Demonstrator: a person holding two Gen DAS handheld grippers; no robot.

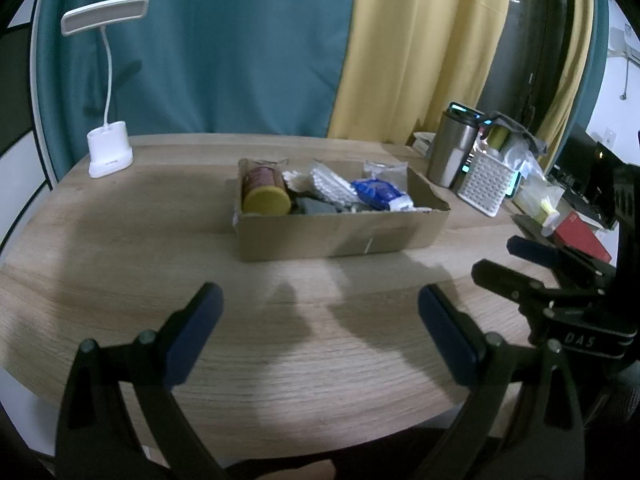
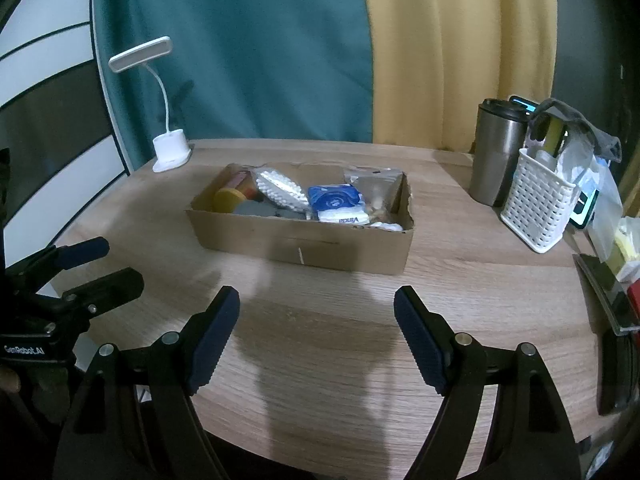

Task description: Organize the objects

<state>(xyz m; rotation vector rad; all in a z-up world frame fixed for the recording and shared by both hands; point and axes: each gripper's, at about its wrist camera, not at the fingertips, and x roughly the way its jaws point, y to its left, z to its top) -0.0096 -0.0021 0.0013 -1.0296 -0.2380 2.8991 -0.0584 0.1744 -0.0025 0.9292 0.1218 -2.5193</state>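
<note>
With both the left gripper and right gripper spread empty, a reach toward twelve o'clock risked snagging the crowded cardboard box's torn rim.

Wooden table stands before teal curtain and yellow curtain. White desk lamp unlit at rear left.

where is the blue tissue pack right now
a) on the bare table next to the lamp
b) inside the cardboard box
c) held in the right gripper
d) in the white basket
b: the blue tissue pack lies among the other items inside the cardboard box, while the right gripper stands open and empty over the table.
</note>
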